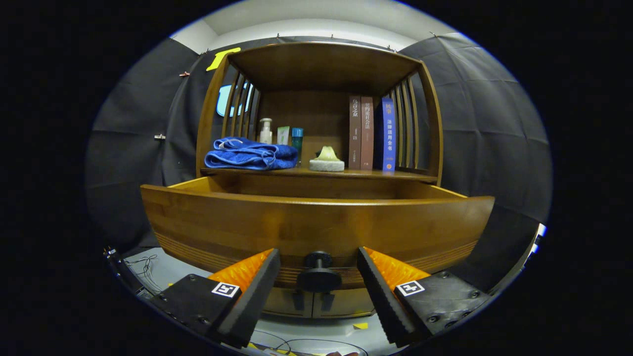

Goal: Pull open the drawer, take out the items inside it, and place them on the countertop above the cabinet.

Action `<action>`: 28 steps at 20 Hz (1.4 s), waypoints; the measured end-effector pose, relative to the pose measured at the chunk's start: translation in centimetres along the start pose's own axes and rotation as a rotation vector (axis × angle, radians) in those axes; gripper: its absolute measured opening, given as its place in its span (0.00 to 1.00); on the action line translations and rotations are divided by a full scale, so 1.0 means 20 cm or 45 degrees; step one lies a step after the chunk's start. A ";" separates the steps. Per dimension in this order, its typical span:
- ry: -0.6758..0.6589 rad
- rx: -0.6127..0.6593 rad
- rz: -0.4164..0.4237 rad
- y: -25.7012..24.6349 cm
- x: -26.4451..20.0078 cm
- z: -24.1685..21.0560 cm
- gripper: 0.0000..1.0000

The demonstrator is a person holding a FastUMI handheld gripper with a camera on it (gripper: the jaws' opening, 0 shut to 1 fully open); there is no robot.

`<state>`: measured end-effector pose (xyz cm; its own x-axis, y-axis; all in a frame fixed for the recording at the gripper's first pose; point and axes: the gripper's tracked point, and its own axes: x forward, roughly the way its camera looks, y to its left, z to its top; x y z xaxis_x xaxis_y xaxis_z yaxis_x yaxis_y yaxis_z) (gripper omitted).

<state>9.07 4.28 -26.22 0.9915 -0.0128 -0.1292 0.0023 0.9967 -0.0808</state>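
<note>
Wooden cabinet [316, 64] with drawer [316, 225] pulled out toward the camera, contents hidden behind its front panel. On the bench [346, 173] above the drawer: folded blue towel [249, 153] at left, three upright books [372, 133] at right, bottles [267, 131] behind the towel. Claw [319, 277] released, fingers spread either side of the drawer knob [319, 274], not touching it.
</note>
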 end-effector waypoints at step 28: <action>0.031 0.021 -0.015 0.02 0.52 0.10 0.99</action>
<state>19.65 4.78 -25.68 0.9879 -0.0263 -0.1526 0.0163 0.9977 -0.0661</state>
